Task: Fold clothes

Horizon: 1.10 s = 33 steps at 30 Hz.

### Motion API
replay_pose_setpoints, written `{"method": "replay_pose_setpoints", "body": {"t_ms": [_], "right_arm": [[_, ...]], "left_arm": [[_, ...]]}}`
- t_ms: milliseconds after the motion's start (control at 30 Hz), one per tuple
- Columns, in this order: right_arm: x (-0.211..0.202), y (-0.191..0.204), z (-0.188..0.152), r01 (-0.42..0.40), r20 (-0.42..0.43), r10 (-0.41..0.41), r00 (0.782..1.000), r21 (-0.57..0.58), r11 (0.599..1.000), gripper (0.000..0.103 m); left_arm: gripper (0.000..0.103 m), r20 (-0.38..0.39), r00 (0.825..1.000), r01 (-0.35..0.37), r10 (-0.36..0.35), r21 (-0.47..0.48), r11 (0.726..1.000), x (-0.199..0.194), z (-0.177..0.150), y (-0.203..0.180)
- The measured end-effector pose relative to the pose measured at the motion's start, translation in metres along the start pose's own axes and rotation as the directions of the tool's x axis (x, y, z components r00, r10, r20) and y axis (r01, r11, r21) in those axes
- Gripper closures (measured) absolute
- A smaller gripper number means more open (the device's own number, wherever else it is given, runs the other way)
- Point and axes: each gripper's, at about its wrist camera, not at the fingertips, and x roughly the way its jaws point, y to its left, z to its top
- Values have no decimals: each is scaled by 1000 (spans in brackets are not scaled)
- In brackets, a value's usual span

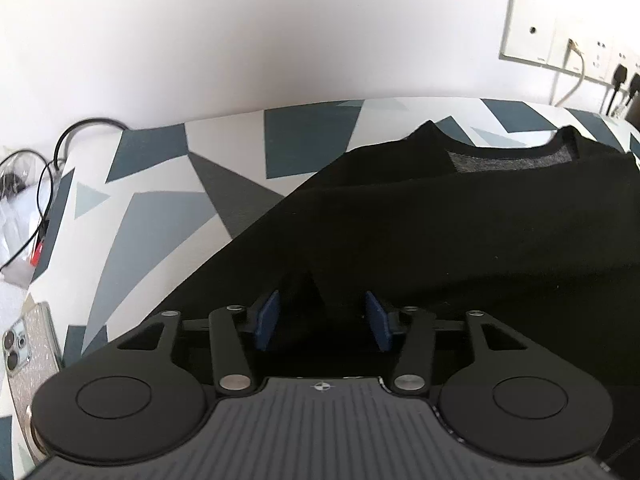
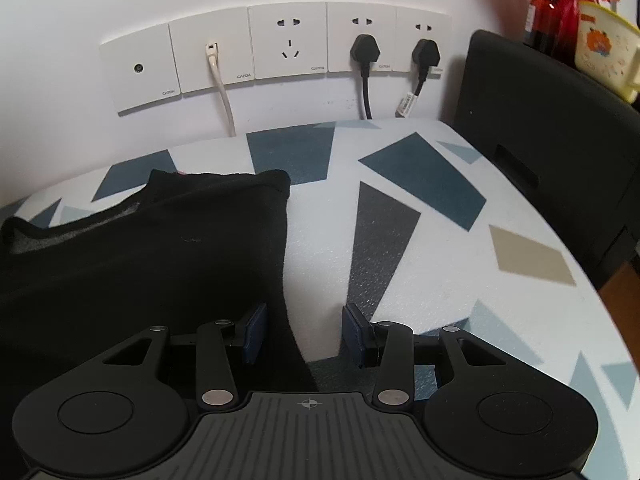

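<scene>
Lying flat on the table (image 1: pixel 160 184) is a black shirt (image 1: pixel 440 232), and its neck hole points at the white wall (image 1: pixel 200 40). A strip of grey shows inside the collar (image 1: pixel 512 162). Along the shirt's right side the cloth is already folded in, so that side is a thick straight edge.

The left gripper (image 1: pixel 322 322) is at the near edge of the shirt. Its two blue pads (image 1: pixel 266 322) are spread apart and nothing is pinched between them, but a small fold of black cloth rises up in the gap.

The right gripper (image 2: pixel 304 332) is at the shirt's near right edge. Its jaws are spread apart too. The edge of the shirt runs between the pads (image 2: pixel 254 334). One pad is over the cloth and the other is over the bare table.

The table has a white top with blue, grey and tan shapes.

Left of the shirt, at the table's edge, lie a sparkly phone (image 1: pixel 24 344) and some thin black wires (image 1: pixel 44 176).

Behind the shirt, a row of white sockets (image 2: pixel 276 46) is on the wall. Two black plugs (image 2: pixel 365 51) and one white cable (image 2: pixel 218 76) are stuck in them.

Right of the shirt, past the table, stands a black chair back (image 2: pixel 540 152). Red bottles (image 2: pixel 554 8) and a yellow tub (image 2: pixel 604 48) are behind it.
</scene>
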Motion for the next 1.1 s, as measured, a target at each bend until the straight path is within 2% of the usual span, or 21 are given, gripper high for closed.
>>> {"method": "replay_pose_setpoints", "body": {"t_ms": [33,67,133,200,300,500,667,767,867,967,1033,1067,1100], "right_arm": [[-4,1,-1,-9,16,8,1000,21,1000,50],[-8,1,-1,-18,32,17,999,43,999,33],[-20,5,-4,-45,74,39,996,92,995,17],[-32,13,-10,-69,93,59,994,112,991,10],[-44,36,-21,-102,58,98,994,71,992,8],[-57,83,-46,-139,-27,138,990,-52,989,7],[-68,120,-57,-145,-60,139,989,-121,982,6],[-74,140,-61,-155,-66,146,987,-146,977,6],[-78,155,-61,-160,-78,149,986,-162,974,6],[-84,167,-63,-165,-78,153,985,-180,970,6],[-87,173,-64,-165,-79,153,985,-187,968,5],[-89,174,-64,-165,-80,153,985,-187,968,5],[-90,175,-65,-165,-81,152,985,-183,969,5]], "left_arm": [[47,0,1000,-4,4,-27,1000,-4,0,1],[42,4,1000,-6,6,-50,999,-9,-1,3],[33,28,1000,14,-12,-88,996,-26,-9,6],[29,50,998,41,-35,-119,992,-44,-20,9],[28,56,997,52,-45,-132,990,-69,-50,17],[26,25,997,-71,75,-143,987,-110,-116,47],[19,-19,985,-174,174,-223,959,-133,-161,83],[18,-48,977,-215,210,-252,944,-133,-181,99],[16,-37,973,-228,226,-255,940,-129,-190,109],[16,3,979,-194,202,-271,943,-125,-193,122],[22,27,986,-152,167,-283,947,-121,-192,132],[47,44,989,-119,138,-295,948,-121,-191,137],[95,49,991,-103,123,-301,948,-121,-189,140]]}}
